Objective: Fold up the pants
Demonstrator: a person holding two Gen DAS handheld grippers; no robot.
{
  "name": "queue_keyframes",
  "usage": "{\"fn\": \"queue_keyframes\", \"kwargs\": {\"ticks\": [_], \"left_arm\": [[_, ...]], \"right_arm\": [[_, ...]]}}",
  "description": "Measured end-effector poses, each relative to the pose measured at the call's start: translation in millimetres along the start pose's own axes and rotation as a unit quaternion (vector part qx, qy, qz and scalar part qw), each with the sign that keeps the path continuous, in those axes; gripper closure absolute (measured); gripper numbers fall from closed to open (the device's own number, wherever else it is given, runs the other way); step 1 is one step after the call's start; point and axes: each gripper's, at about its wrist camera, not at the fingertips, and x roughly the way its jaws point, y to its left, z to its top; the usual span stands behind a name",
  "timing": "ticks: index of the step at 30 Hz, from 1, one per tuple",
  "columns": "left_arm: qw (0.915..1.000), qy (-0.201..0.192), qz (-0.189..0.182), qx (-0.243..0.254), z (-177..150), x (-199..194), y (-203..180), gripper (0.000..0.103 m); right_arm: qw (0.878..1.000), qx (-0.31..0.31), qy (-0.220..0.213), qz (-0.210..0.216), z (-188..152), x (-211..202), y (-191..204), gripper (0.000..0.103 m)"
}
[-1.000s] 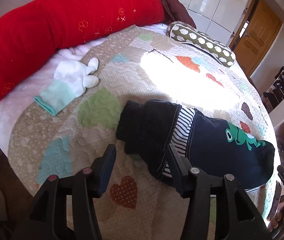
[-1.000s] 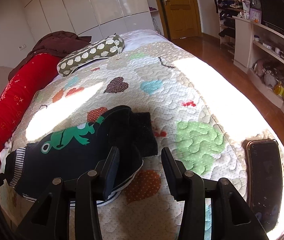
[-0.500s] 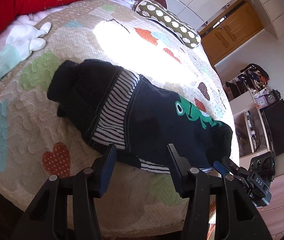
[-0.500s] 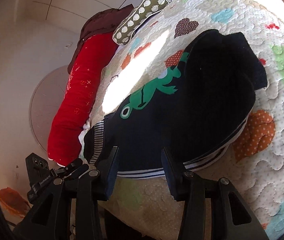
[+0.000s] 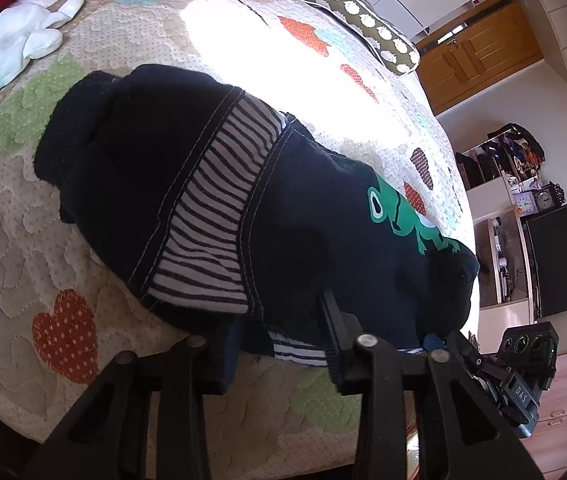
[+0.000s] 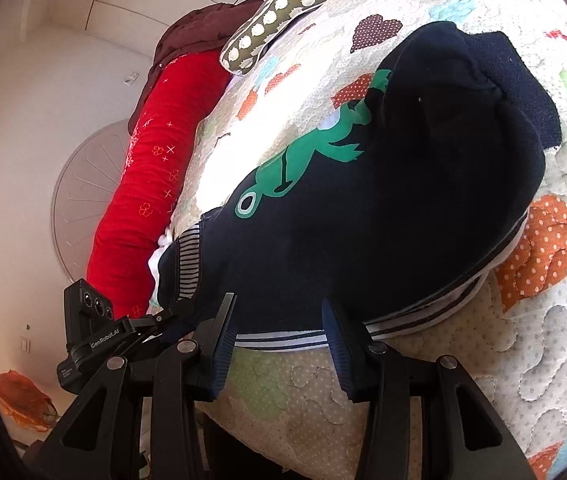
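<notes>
Small dark navy pants (image 5: 283, 216) with a green frog print and a striped lining lie crumpled on the patchwork quilt (image 5: 11, 240). They also show in the right wrist view (image 6: 383, 208). My left gripper (image 5: 279, 344) is open, its jaws astride the pants' near striped hem. My right gripper (image 6: 279, 332) is open, its jaws at the same near hem further along. Each gripper shows in the other's view, the right one (image 5: 523, 380) and the left one (image 6: 95, 344).
A white and mint glove (image 5: 15, 44) lies at the far left of the quilt. A spotted olive bolster (image 5: 347, 12) and a red bolster (image 6: 151, 172) lie at the head of the bed. A wooden door (image 5: 479, 56) and shelves (image 5: 515, 184) stand beyond the bed.
Both grippers have come down and in from over the quilt to the near edge of the pants, and the jaws now stand at the hem. The pants have not moved.
</notes>
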Motion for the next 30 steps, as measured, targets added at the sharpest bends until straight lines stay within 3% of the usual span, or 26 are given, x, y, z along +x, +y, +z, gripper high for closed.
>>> {"fn": "queue_keyframes", "kwargs": {"ticks": [1,2,6,9,12,16,20,24,25,27,29,30], "left_arm": [[1.0000,0.005,0.003,-0.004,1.6,1.8,0.8,0.096],[0.9999,0.011,0.003,-0.010,2.6,3.4,2.0,0.100],[1.0000,-0.002,0.005,-0.005,-0.8,-7.2,-4.1,0.100],[0.9999,-0.014,-0.004,-0.001,-0.7,-18.9,-10.0,0.100],[0.9995,-0.029,-0.010,0.004,3.3,-28.5,-16.6,0.100],[0.9989,-0.043,-0.005,0.020,5.7,-35.4,-23.7,0.100],[0.9983,-0.049,0.007,0.032,3.8,-36.1,-24.5,0.100],[0.9983,-0.049,0.009,0.031,3.5,-33.1,-22.2,0.100],[0.9983,-0.049,0.010,0.031,3.5,-33.2,-21.8,0.100],[0.9980,-0.052,0.013,0.033,4.7,-31.8,-23.0,0.100],[0.9981,-0.051,0.011,0.033,7.4,-31.1,-24.5,0.100],[0.9980,-0.052,0.013,0.035,10.2,-29.5,-27.1,0.100]], "right_arm": [[1.000,-0.001,0.001,0.005,-0.3,0.2,0.9,0.055],[1.000,-0.001,0.004,0.013,-2.4,-2.1,0.8,0.055],[0.996,0.006,0.037,0.081,-6.1,7.0,7.7,0.051],[0.986,0.022,0.080,0.148,-11.6,24.9,12.3,0.046],[0.979,0.034,0.111,0.168,-14.4,46.1,16.0,0.044],[0.987,0.034,0.103,0.119,-9.7,56.9,12.9,0.044],[0.998,0.023,0.035,0.042,3.4,31.4,2.1,0.044],[0.999,0.033,-0.024,-0.034,17.9,-0.6,-19.1,0.047],[0.998,0.036,-0.037,-0.046,21.0,-8.2,-24.3,0.051],[0.996,0.039,-0.053,-0.066,26.4,-20.4,-31.3,0.082],[0.994,0.034,-0.060,-0.082,31.2,-26.6,-34.1,0.096],[0.994,0.028,-0.063,-0.082,35.1,-32.1,-34.7,0.097]]}}
